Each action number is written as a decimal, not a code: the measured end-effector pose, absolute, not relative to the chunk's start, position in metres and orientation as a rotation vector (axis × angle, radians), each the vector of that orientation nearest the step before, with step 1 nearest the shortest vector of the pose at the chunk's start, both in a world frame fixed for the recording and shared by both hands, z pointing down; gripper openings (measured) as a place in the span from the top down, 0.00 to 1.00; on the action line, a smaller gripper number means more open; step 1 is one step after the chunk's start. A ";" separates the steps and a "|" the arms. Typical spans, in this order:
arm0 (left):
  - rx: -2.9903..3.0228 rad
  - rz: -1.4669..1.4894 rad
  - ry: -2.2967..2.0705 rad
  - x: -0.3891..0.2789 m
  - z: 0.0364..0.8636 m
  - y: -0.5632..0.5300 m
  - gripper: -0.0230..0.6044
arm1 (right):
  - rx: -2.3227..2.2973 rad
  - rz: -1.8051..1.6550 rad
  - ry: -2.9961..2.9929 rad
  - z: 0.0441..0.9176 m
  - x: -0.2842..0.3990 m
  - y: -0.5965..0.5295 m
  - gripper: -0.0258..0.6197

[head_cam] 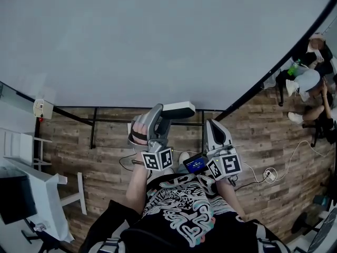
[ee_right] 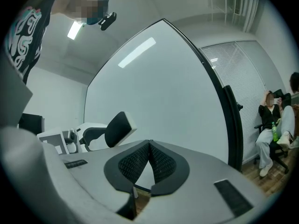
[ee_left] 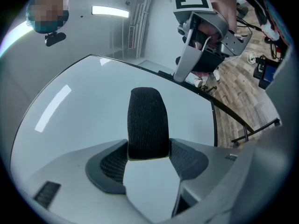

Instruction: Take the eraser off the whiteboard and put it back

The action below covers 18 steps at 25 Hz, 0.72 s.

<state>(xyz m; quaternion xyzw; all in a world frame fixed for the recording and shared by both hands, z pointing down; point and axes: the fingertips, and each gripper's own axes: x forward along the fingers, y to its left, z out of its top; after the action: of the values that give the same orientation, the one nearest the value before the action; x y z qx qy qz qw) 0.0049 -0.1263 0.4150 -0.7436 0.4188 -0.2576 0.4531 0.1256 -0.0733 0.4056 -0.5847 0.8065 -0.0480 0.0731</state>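
Eraser (ee_left: 148, 122): clamped in left gripper (head_cam: 160, 113), in front of the lower part of the whiteboard (head_cam: 158, 41). Other entries by size.

Whiteboard: blank, pale grey, black-edged. Fills the upper head view and rests on a black tube stand (head_cam: 95, 125).

Floor (head_cam: 105, 157): wood-look planks, with cables trailing at right.

White furniture (head_cam: 39, 194): far left, well apart from the board.

Seated person (ee_right: 271, 118): beyond the board's right edge, well apart from both grippers.

Patterned black shirt (head_cam: 181, 212): bottom centre of head view, both forearms extended toward the board.

Left hand (head_cam: 138, 133): wrapped round the left gripper's handle, with a strap across its back. Holds the gripper level, nose toward the board's lower edge.

Right gripper (ee_right: 149, 146): level, just beside the left one. Ribbed pads pressed tip to tip, nothing between them.

Marker cubes (head_cam: 158, 159): one at the rear of each gripper, nearest the shirt.

Left gripper fingers: partly apart, closed on the eraser's two sides, with pads (ee_left: 108, 164) flanking its near end.

Eraser, detail: black textured face turned to the left gripper's camera; white body visible as an edge in the right gripper view. Stands up past the fingertips, far end projecting toward the board. Contact with the board surface not determinable.
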 end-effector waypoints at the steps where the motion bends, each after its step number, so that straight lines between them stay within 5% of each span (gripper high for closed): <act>1: -1.835 -0.638 1.035 0.008 0.415 -0.130 0.53 | -1.755 -0.147 2.422 0.406 0.129 -0.076 0.94; 18: -1.826 -0.678 1.078 0.013 0.419 -0.165 0.53 | -1.704 -0.171 2.469 0.415 0.134 -0.111 0.94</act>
<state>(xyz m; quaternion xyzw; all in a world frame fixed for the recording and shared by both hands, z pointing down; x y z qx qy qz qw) 0.0130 -0.1655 0.4191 -0.7358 0.4344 -0.2732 0.4418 0.1335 -0.1108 0.4152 -0.5658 0.8197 -0.0568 0.0686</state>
